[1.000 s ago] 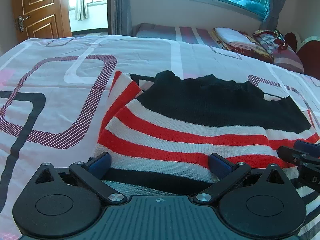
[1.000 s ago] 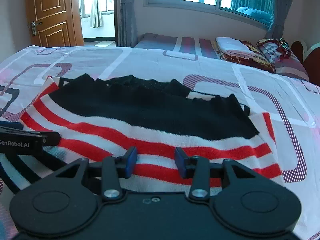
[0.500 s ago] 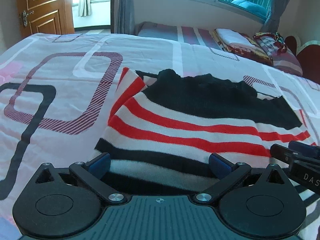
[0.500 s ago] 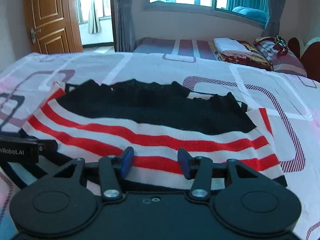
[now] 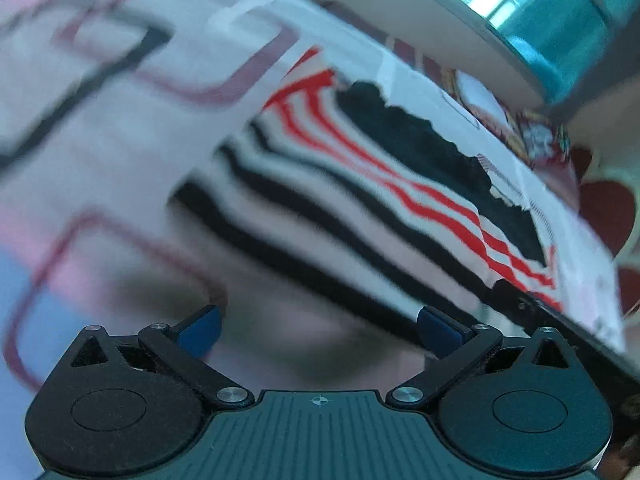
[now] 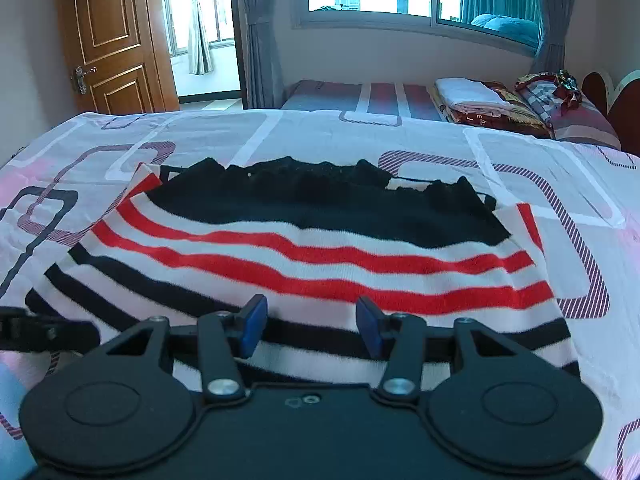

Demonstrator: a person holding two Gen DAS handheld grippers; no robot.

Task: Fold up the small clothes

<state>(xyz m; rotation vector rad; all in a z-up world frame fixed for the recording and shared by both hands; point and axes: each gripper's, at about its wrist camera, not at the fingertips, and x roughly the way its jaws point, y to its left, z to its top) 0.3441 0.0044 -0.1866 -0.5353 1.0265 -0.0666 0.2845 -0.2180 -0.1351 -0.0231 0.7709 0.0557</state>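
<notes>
Both hand-held grippers, left (image 5: 318, 330) and right (image 6: 311, 326), gape empty over my striped sweater (image 6: 320, 264), the right's jaws having just been opening; next I grip its near hem on the bed (image 6: 440, 140).

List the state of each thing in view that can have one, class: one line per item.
Striped garment: folded, flat on the bed.
Left gripper: open, empty.
Right gripper: open, over the garment's near edge.
Door: open.
Curtains: drawn aside.

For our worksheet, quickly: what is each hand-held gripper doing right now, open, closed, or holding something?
Left hand-held gripper: open wide, holding nothing.
Right hand-held gripper: open over the sweater, jaws have just been opening, nothing gripped.
</notes>
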